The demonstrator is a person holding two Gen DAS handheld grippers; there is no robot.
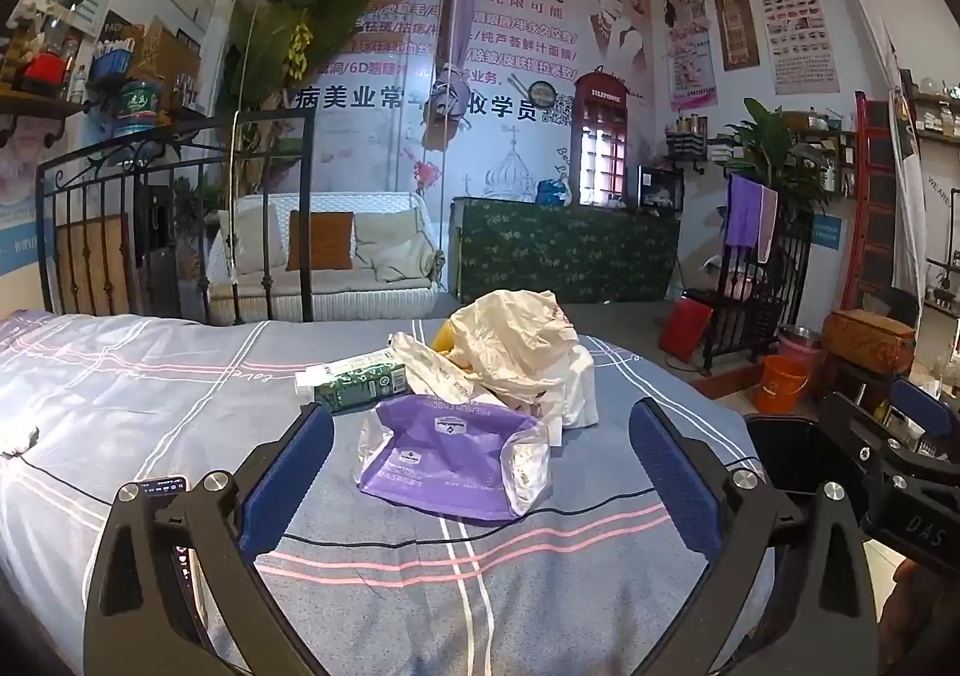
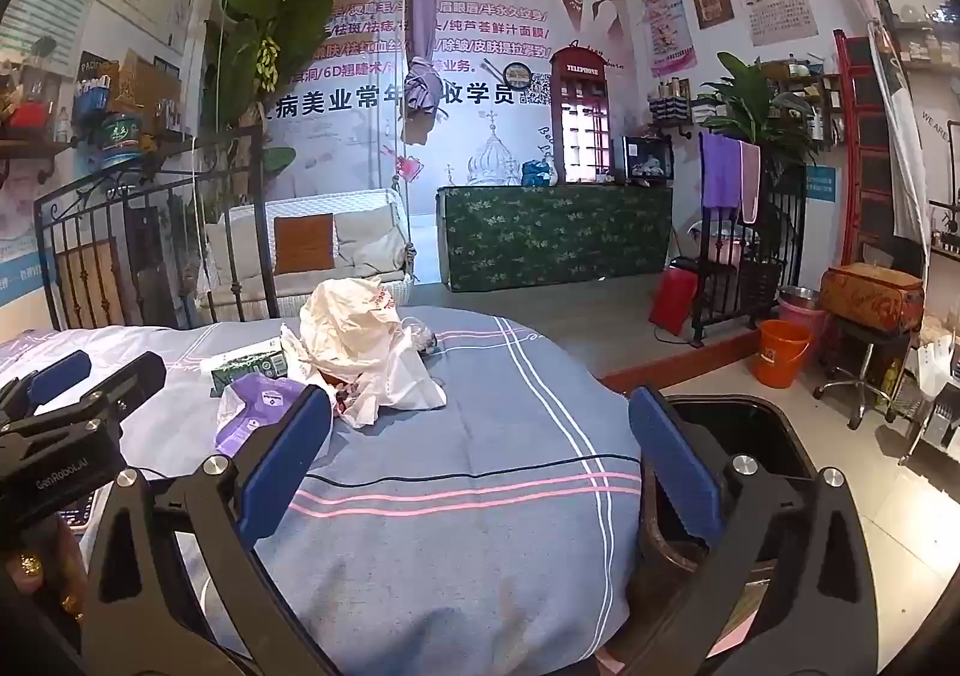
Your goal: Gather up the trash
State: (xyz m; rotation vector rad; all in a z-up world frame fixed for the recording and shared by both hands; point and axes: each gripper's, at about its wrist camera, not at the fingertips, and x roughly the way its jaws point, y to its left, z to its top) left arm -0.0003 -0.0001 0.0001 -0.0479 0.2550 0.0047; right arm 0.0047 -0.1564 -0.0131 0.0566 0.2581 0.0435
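Both claws hang above a bed [image 1: 150, 376] with a blue-grey sheet crossed by white and pink stripes. The left claw [image 1: 480, 472] is wide open, nothing between its blue pads [image 1: 288, 472]; it points slightly downward at the trash pile. The right claw [image 2: 480, 460] is also wide open and empty, aimed at bare sheet just right of the pile.

The trash sits in a cluster on the bed, mid-sheet:
- purple wipes pack [image 1: 447, 457], flattened, with clear crumpled plastic at its ends, nearest the left claw, lying between its fingers in the left wrist view but not touched.
- green-and-white carton [image 1: 351, 379] lying on its side, just behind the purple pack on the left, touching or nearly touching the bags.
- crumpled white plastic bags [image 1: 522, 352] heaped behind and right of the pack, with red print; something yellow peeks out behind them, unclear what.

A thin black cable [image 1: 420, 541] runs across the sheet in front of the pile. A black bin [image 2: 738, 436], open-topped, stands on the floor right beside the bed's right edge, just behind the right claw's right finger. A phone [image 1: 165, 487] with a lit screen lies on the bed by the left claw's left finger.

Further back: an orange bucket [image 2: 780, 355] on the floor, a black metal bed frame [image 1: 174, 196], and a white swing seat [image 1: 324, 256] with cushions by the wall.
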